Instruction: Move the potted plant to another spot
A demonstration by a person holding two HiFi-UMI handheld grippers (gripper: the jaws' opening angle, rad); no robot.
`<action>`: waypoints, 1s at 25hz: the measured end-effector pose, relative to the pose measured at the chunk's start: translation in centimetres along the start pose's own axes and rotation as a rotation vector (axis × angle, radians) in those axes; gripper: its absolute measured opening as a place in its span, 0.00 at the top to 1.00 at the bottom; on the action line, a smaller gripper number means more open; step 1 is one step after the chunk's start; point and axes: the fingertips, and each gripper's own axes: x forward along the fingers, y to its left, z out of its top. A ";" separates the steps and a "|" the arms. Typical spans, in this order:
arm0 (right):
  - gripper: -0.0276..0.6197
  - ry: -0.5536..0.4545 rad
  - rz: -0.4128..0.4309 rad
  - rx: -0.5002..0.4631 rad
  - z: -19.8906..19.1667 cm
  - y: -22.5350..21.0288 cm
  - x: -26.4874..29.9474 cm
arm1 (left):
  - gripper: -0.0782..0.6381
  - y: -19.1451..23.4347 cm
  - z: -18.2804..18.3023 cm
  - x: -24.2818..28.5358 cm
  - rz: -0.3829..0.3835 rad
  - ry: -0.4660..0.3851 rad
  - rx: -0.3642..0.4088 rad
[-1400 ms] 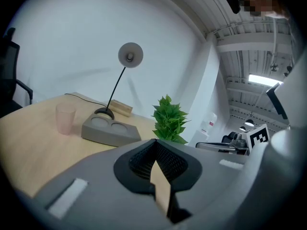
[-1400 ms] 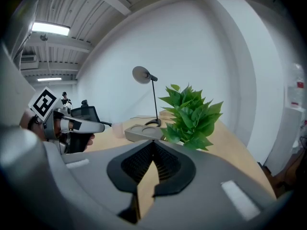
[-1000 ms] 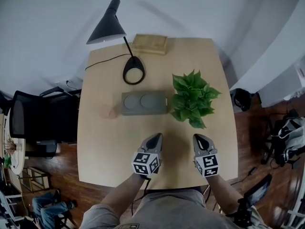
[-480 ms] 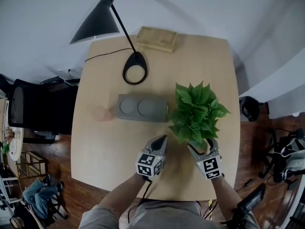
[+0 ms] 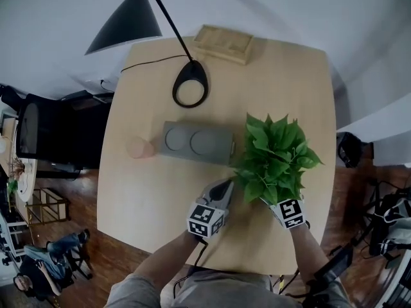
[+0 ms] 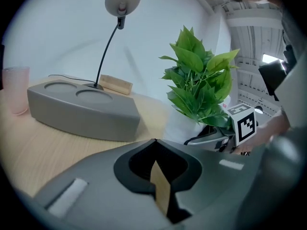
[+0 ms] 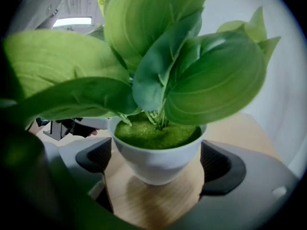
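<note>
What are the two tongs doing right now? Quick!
Left tongs: closed, empty.
Right tongs: open, have just been opening; the pot stands between them, not squeezed.

Closed tongs (image 6: pixel 154 143) near potted plant (image 6: pixel 199 80)

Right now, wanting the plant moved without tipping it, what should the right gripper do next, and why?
Probably close on the white pot: the jaws of the right gripper have just been opening and stand either side of it, not yet pressing it.
</note>
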 end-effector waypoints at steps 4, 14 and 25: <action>0.06 -0.059 0.021 -0.009 2.1 -0.3 0.4 | 0.90 -0.3 0.1 0.0 0.002 -0.005 -0.008; 0.09 -0.120 0.036 -0.092 3.5 0.4 0.8 | 0.90 -0.8 0.3 -0.6 0.002 -0.012 -0.007; 0.11 -0.121 0.026 -0.062 3.8 0.4 0.9 | 0.90 -0.7 0.7 -1.3 0.007 -0.021 -0.002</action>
